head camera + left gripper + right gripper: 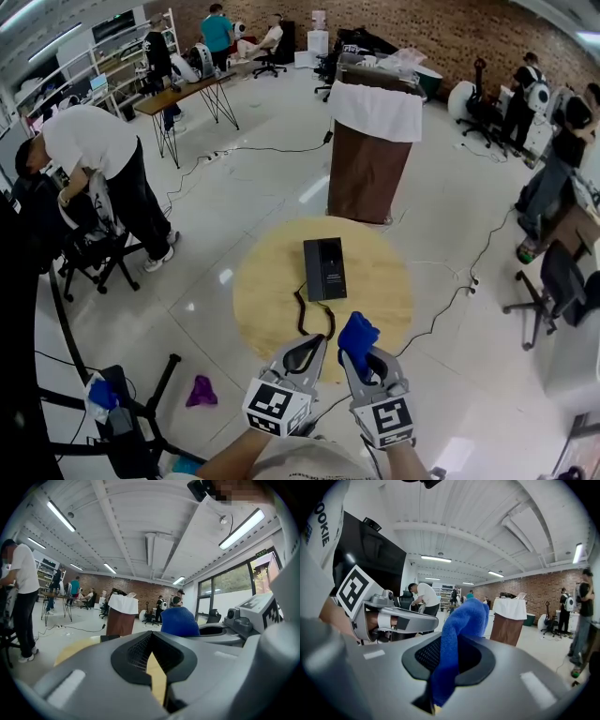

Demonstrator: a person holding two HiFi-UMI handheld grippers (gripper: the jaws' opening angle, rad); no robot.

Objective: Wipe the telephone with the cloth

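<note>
Right tongs point(364, 360) grasp the soft, limp blue cloth point(357, 335); left tongs point(312, 351) clenched, empty. The rigid black telephone point(325, 268) will probably slide.

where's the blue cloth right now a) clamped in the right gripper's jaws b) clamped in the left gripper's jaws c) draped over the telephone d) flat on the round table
A: the blue cloth sticks up from between the shut jaws of the right gripper, while the left gripper is shut on nothing and the telephone lies uncovered on the round table.
</note>
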